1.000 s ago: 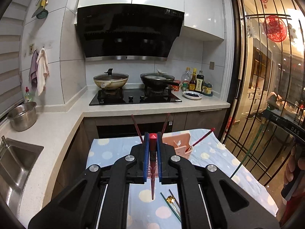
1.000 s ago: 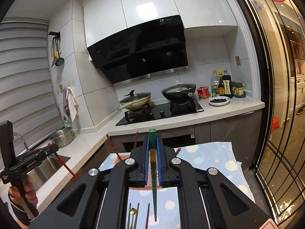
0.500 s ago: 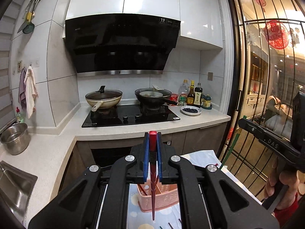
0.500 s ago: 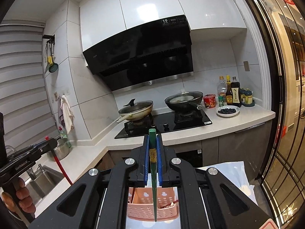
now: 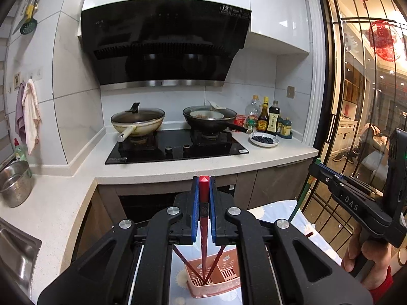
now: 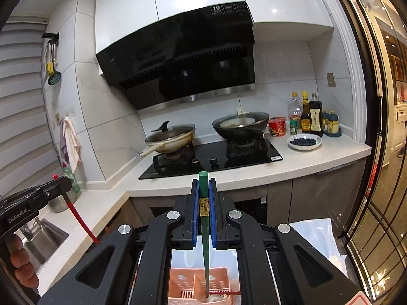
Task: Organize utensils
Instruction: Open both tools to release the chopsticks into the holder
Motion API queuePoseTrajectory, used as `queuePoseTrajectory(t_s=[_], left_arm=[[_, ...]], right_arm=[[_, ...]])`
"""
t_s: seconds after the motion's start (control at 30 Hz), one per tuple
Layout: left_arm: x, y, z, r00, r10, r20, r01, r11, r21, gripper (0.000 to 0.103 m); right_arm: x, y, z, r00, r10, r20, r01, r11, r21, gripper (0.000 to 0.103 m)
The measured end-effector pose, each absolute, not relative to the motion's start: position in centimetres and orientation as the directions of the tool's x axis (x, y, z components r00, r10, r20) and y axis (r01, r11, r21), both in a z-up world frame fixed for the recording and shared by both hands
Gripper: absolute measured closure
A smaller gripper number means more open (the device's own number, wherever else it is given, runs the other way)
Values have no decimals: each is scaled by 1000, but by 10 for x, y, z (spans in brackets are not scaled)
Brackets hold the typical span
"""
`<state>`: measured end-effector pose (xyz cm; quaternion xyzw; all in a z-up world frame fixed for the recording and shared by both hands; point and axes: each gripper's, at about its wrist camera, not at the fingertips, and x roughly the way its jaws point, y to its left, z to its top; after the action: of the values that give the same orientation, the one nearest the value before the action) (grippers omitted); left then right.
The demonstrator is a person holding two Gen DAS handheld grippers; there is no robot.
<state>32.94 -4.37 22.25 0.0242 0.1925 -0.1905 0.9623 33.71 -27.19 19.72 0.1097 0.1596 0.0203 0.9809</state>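
Note:
My left gripper (image 5: 203, 190) is shut on a red chopstick (image 5: 203, 231) that hangs tip down into the pink utensil basket (image 5: 216, 284), where two more red chopsticks lean. My right gripper (image 6: 203, 190) is shut on a green chopstick (image 6: 205, 249), its tip pointing into the same pink utensil basket (image 6: 188, 287). In the left wrist view the right gripper (image 5: 318, 167) shows at the right, held by a hand (image 5: 366, 259). In the right wrist view the left gripper (image 6: 63, 185) shows at the left with the red chopstick (image 6: 81, 223) slanting down.
The basket stands on a table with a dotted cloth (image 5: 279, 213). Beyond is a counter (image 5: 203, 167) with a hob, two woks (image 5: 137, 123), bottles (image 5: 264, 117) and a plate of dark berries (image 5: 264, 139). A sink (image 5: 12, 251) and steel pot (image 5: 15, 183) are left; a glass door (image 5: 361, 101) is right.
Both grippers have moved forward over the table toward the counter, each still holding its chopstick. The basket has come from ahead of the fingers to directly beneath them.

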Motion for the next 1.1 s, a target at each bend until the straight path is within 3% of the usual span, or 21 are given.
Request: queuePoseTrajectory(t_s=[0.37, 0.4, 0.43, 0.5, 0.57, 0.8, 1.1], left_arm=[[353, -39, 186, 825, -326, -461, 346, 937, -44, 96], [352, -38, 184, 828, -319, -462, 339, 940, -42, 94], [351, -37, 183, 831, -308, -463, 330, 943, -36, 91], [349, -35, 180, 840, -290, -458, 310, 950, -33, 55], [342, -32, 180, 863, -254, -437, 275, 961, -15, 42], [318, -20, 180, 872, -243, -424, 266, 964, -7, 42], [268, -10, 173, 883, -230, -410, 262, 965, 21, 30]], right_arm=[[364, -264, 157, 915, 68, -398, 12, 981, 195, 95], [362, -264, 157, 919, 59, -390, 19, 981, 193, 88], [359, -263, 157, 922, 50, -384, 26, 981, 191, 73], [349, -262, 160, 935, 41, -352, 30, 981, 194, 54], [341, -259, 163, 941, 30, -336, 31, 984, 175, 53], [306, -253, 174, 947, 35, -319, 12, 989, 144, 50], [245, -251, 160, 936, 70, -345, -10, 985, 173, 47]])
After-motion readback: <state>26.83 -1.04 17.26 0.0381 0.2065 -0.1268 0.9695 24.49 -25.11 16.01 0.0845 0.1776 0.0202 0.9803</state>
